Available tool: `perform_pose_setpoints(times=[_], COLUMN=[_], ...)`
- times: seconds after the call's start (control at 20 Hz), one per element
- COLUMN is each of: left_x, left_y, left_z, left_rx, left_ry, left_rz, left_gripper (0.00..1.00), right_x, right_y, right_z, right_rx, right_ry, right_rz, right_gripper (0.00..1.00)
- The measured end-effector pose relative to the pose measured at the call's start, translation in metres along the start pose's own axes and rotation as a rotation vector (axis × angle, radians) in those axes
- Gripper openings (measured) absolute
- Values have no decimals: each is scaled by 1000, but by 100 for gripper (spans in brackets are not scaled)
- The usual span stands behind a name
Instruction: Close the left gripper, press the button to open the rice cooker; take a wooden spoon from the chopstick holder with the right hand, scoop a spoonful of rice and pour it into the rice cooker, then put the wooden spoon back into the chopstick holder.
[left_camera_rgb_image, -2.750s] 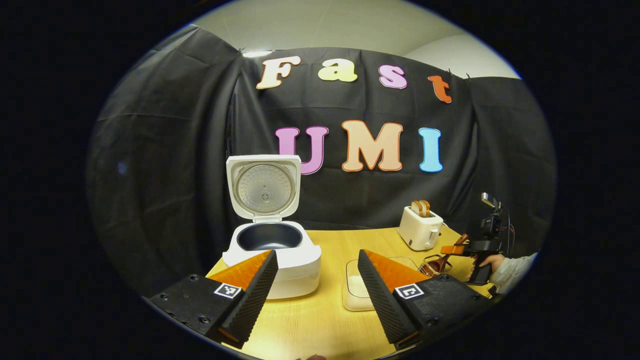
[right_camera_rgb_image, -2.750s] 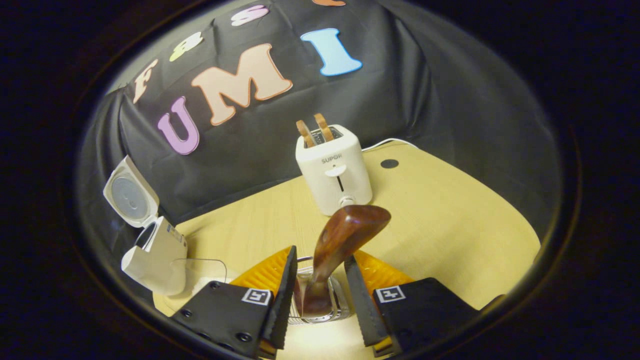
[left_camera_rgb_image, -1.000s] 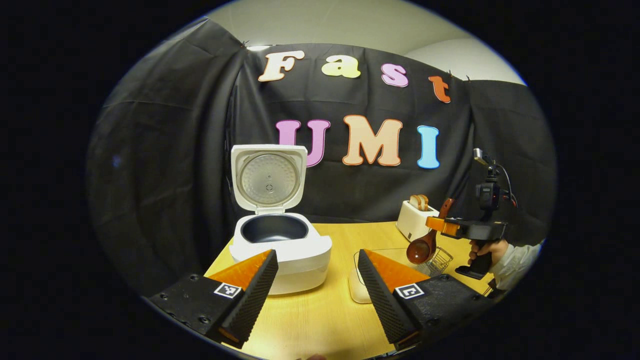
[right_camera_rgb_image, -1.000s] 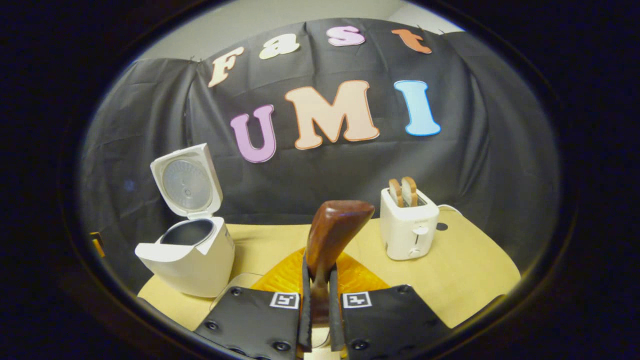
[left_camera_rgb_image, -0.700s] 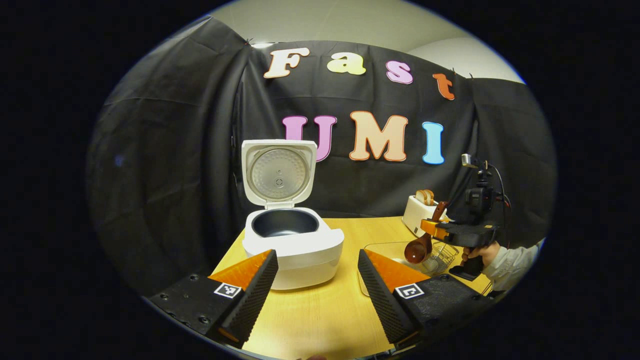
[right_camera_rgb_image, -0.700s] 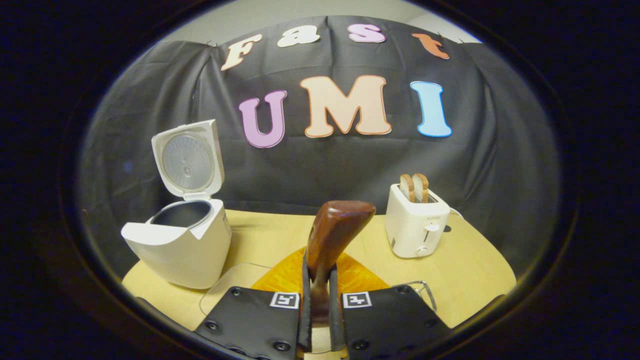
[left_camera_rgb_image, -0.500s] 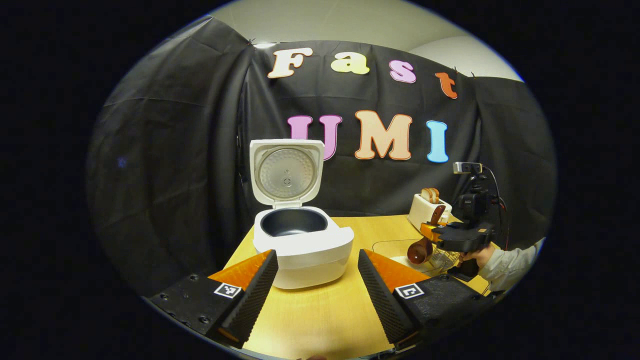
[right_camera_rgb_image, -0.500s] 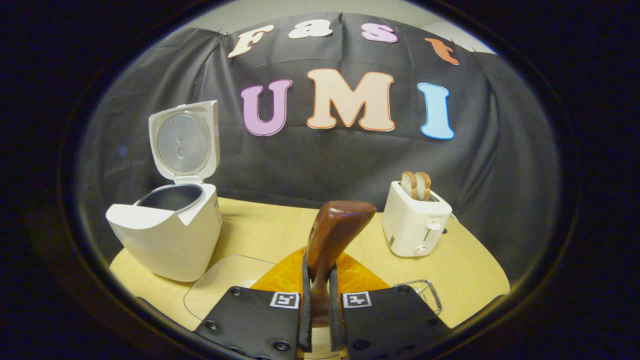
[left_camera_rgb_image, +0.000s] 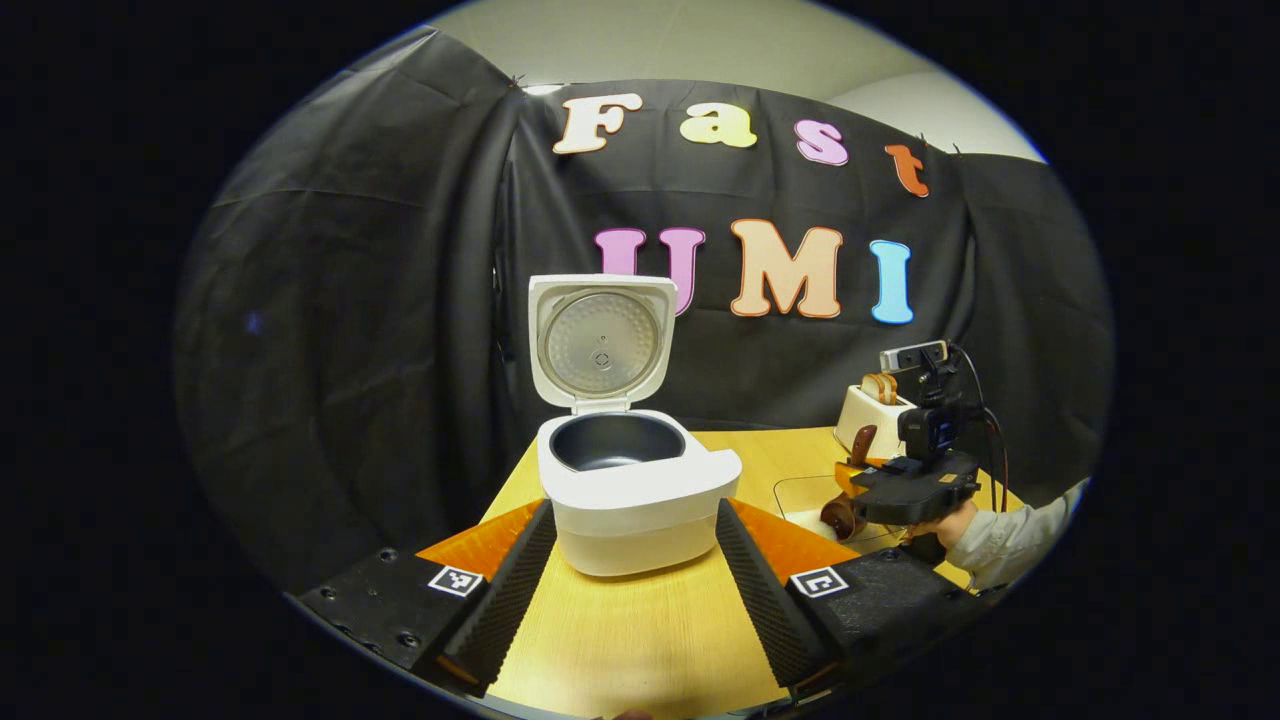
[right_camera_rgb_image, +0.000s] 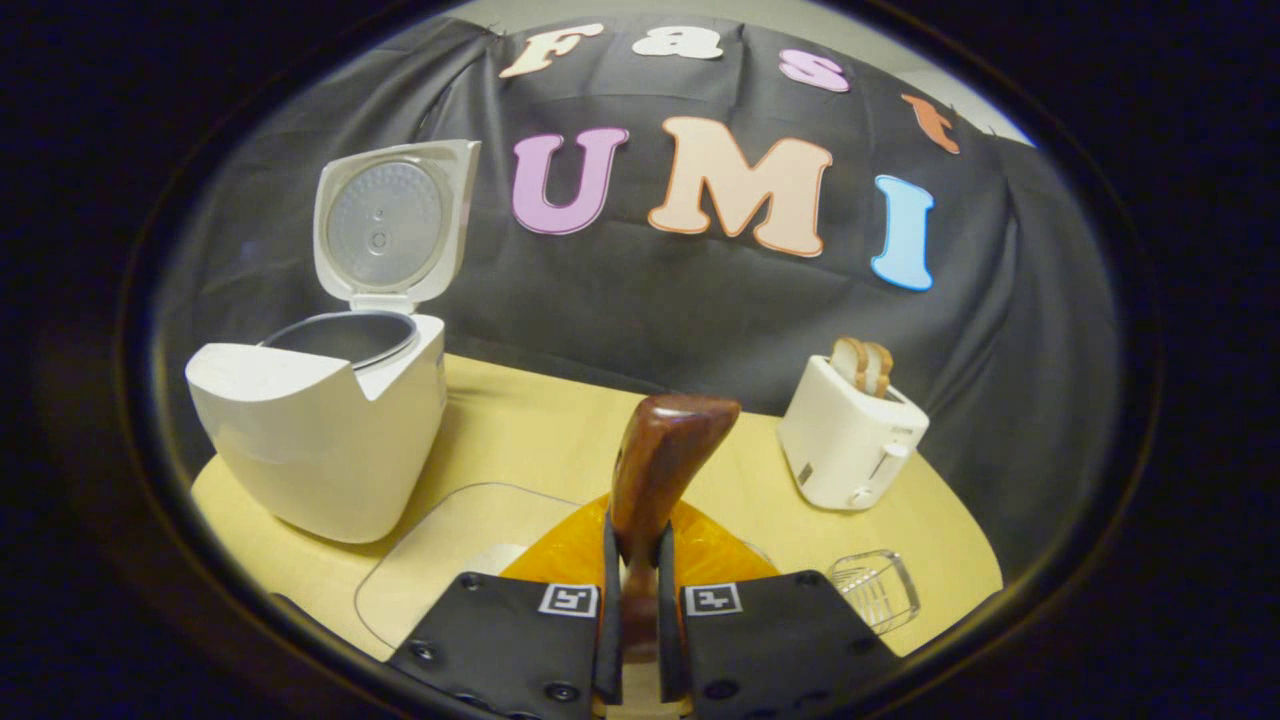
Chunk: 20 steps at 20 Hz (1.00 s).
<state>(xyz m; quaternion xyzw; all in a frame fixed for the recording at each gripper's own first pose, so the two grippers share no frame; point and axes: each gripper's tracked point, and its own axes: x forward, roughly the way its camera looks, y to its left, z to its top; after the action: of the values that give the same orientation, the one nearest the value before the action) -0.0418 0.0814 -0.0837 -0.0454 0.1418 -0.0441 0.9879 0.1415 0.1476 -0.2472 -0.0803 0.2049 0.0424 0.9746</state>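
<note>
No readable text on rice cooker (right_camera_rgb_image: 320, 450) or toaster (right_camera_rgb_image: 850, 440).

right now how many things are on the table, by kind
Appliances: 2, the rice cooker and the toaster
Containers: 2, the clear rice tray and the wire chopstick holder
Utensils: 1, the wooden spoon, held above the table in the right gripper
Total: 5
</note>
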Motion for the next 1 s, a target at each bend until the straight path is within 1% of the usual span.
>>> perform_pose_setpoints(times=[0.1, 0.2, 0.25, 0.3, 0.45, 0.7, 0.75, 0.8, 0.9, 1.0], left_x=[1, 1, 1, 1, 1, 1, 1, 1, 2, 2], left_y=[2, 4, 5, 6, 9, 9, 7, 5, 1, -3], left_z=[0, 0, 0, 0, 1, 2, 3, 3, 5, 7], left_rx=[1, 1, 0, -2, -10, -15, -13, -11, -3, 3], left_ry=[0, -1, -1, -1, -5, -10, -12, -12, -12, -14], left_rz=[-4, -6, -7, -8, -8, -12, -14, -18, -25, -32], left_gripper=[95, 95, 95, 95, 95, 95, 95, 95, 95, 95], right_x=[-2, -6, -7, -7, -7, 2, 3, 3, 0, -5], right_y=[13, 25, 30, 32, 31, -3, -11, -17, -24, -29], right_z=[-1, -3, -4, -5, -10, -22, -26, -30, -32, -27], right_rx=[18, 46, 67, 91, 233, 564, 623, 671, 721, 752], right_ry=[13, 28, 31, 41, 82, 178, 192, 202, 210, 198], right_rz=[24, 53, 63, 72, 94, 102, 98, 92, 88, 101], right_gripper=[17, 19, 17, 17, 18, 17, 19, 17, 17, 17])
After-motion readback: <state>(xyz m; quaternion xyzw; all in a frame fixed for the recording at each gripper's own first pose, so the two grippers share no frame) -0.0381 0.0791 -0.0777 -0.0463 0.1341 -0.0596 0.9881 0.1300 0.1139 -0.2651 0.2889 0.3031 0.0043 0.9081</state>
